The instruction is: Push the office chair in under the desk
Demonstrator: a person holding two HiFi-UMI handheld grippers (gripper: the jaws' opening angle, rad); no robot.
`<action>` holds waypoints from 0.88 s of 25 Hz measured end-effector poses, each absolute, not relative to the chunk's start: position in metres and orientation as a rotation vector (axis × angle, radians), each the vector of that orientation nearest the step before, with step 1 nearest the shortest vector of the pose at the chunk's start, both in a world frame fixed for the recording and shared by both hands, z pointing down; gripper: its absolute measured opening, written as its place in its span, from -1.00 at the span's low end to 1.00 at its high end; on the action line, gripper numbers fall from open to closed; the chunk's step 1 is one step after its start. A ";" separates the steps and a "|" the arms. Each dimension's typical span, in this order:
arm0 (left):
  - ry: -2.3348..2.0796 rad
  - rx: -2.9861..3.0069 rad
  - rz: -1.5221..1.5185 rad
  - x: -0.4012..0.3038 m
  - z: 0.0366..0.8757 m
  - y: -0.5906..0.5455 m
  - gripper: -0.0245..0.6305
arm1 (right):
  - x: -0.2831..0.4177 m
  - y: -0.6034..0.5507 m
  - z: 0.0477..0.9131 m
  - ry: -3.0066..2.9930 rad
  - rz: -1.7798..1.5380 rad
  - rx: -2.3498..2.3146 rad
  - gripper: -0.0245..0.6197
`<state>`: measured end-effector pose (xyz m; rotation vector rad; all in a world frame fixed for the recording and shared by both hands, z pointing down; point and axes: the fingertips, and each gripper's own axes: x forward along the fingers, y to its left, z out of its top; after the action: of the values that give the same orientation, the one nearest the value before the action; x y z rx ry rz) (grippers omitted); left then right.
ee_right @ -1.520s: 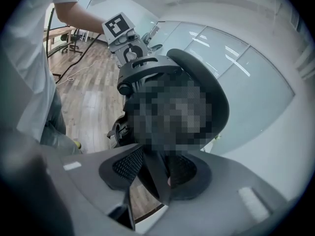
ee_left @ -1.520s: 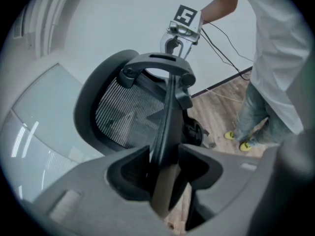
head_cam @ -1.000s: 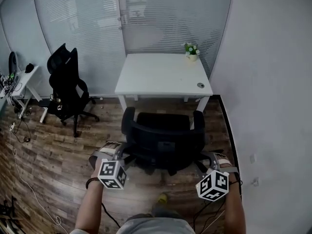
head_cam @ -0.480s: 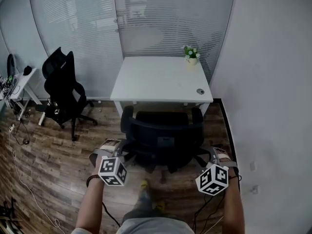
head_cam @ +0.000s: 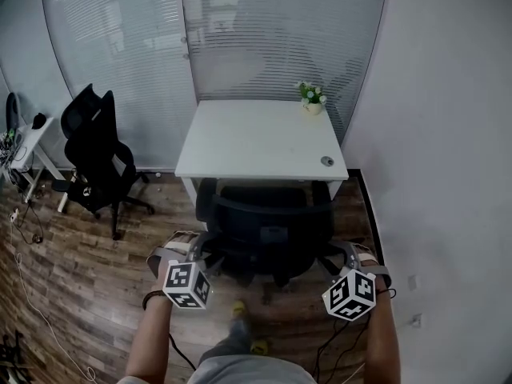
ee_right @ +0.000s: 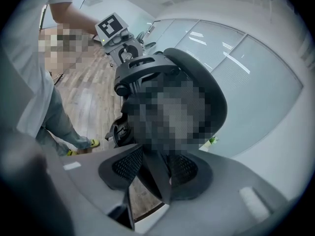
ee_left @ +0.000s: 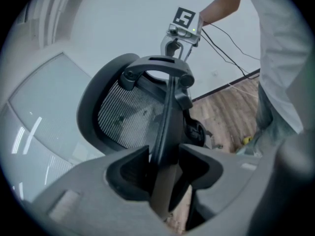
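Observation:
The black mesh office chair [head_cam: 264, 222] stands in front of me with its seat front tucked under the near edge of the white desk [head_cam: 256, 138]. My left gripper [head_cam: 200, 250] is shut on the left rim of the chair's backrest [ee_left: 128, 117], and the rim runs between its jaws [ee_left: 165, 163]. My right gripper [head_cam: 332, 254] is shut on the right rim of the backrest [ee_right: 206, 82], which passes between its jaws [ee_right: 155, 168]. Each gripper view shows the other gripper across the chair's top bar: the right gripper [ee_left: 172, 50] and the left gripper [ee_right: 125, 53].
A white wall [head_cam: 432, 174] runs close along the right of the desk. A small potted plant [head_cam: 310, 98] sits at the desk's far right corner. A second black chair [head_cam: 92, 158] and another desk [head_cam: 28, 138] stand at the left, with cables [head_cam: 24, 246] on the wooden floor.
The chair and both grippers have moved forward toward the desk. The gap of floor between the chair and the desk has closed, and the seat front now lies under the desk edge.

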<state>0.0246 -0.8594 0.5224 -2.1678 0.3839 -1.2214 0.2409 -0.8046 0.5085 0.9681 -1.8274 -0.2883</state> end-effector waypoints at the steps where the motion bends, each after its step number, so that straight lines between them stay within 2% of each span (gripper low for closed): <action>1: 0.385 -2.172 -1.223 0.023 0.523 -0.862 -0.35 | 0.239 -0.806 0.508 -1.831 -0.293 0.967 -0.43; 16: 0.408 -2.231 -1.176 0.021 0.518 -0.865 -0.29 | 0.235 -0.806 0.501 -1.844 -0.335 1.058 -0.43; 22: 0.558 -2.422 -1.004 0.017 0.494 -0.857 -0.29 | 0.234 -0.795 0.470 -1.969 -0.278 1.284 -0.44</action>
<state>0.0166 -0.8568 0.4935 -2.4215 0.5578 -1.0040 0.2340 -0.7952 0.4702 1.2839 -1.9693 -0.2783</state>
